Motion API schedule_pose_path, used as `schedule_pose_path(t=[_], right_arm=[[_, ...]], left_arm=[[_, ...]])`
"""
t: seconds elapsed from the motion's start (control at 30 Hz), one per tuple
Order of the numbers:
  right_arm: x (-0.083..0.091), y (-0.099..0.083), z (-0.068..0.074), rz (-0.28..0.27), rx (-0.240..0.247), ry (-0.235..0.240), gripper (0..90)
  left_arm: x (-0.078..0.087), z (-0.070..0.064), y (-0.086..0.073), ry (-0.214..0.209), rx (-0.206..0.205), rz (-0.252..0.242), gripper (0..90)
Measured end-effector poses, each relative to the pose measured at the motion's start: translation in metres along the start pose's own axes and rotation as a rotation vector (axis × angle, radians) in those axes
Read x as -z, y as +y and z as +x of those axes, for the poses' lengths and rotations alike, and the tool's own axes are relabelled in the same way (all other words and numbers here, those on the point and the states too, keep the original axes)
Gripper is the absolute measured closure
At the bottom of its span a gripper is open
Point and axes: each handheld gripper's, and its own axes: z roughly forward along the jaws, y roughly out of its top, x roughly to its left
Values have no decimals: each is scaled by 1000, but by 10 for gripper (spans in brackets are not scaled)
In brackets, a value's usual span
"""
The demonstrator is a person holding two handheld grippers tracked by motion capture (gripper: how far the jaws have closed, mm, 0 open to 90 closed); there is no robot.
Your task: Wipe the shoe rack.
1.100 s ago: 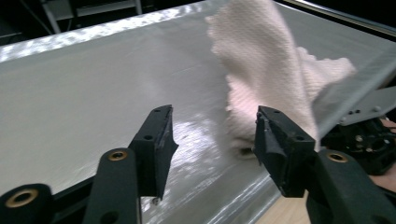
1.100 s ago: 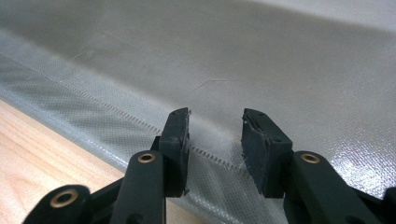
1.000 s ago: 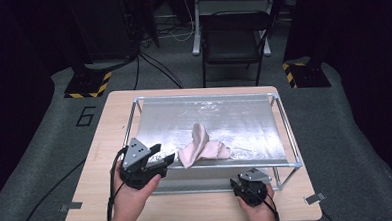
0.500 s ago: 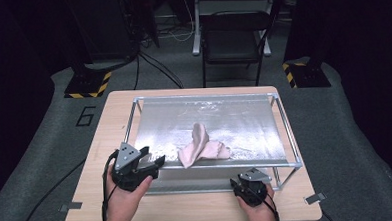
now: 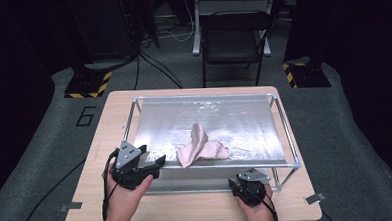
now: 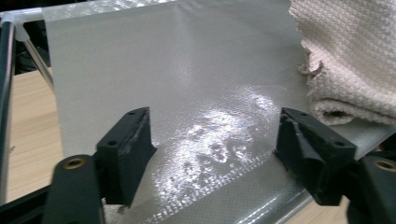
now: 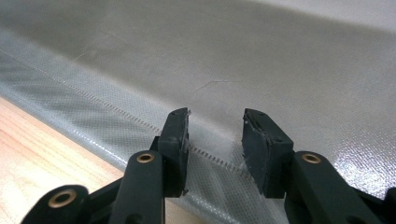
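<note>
Pink waffle-weave cloth (image 5: 199,146) lies crumpled on a silvery sheet (image 5: 234,121) stretched over a metal frame (image 5: 283,131), which stands on a wooden counter (image 5: 109,124). The cloth sits toward the near edge of the sheet, a little left of middle, with one fold standing up in a peak and the rest spread flat to the right.

It looks soft, light and limp, likely to sag and unfold once lifted, so a pinch on the raised fold or on the rolled near edge should give the surest hold; the glossy sheet beneath may let it slide.

At the near left corner of the frame, the left claw (image 5: 158,161) points right toward the cloth, held level in the person's left hand (image 5: 123,196). In the left gripper view its jaws stand wide apart with nothing between them, and the cloth (image 6: 350,60) lies just beyond the right jaw.

Below the frame's near rail, the right claw (image 5: 249,180) is held low in the right hand (image 5: 258,210). In the right gripper view its jaws stand narrowly apart, empty, aimed at the sheet's stitched edge (image 7: 116,116).
</note>
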Motion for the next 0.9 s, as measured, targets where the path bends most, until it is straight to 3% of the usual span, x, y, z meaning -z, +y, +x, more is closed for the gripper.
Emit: schedule_pose_path(t=[0.13,0.3,0.57,0.67,0.7,0.73,0.9], right_arm=[[0,0,2,4,-29,5,610],[0,0,0,-1,0,9,606],[0,0,-1,-5,0,7,532],[0,-1,1,-2,-16,20,496],[0,-1,3,-3,-47,30,491],[0,0,1,-11,-17,33,488],[0,-1,3,-13,-14,31,476]], left_arm=[[-1,-1,1,6,6,8,211],[-3,-2,3,30,-8,24,191],[-3,-1,4,21,-15,30,195],[-3,0,3,21,-6,25,197],[-3,1,2,19,-7,18,197],[-3,1,2,20,1,18,197],[-4,2,1,21,5,7,199]])
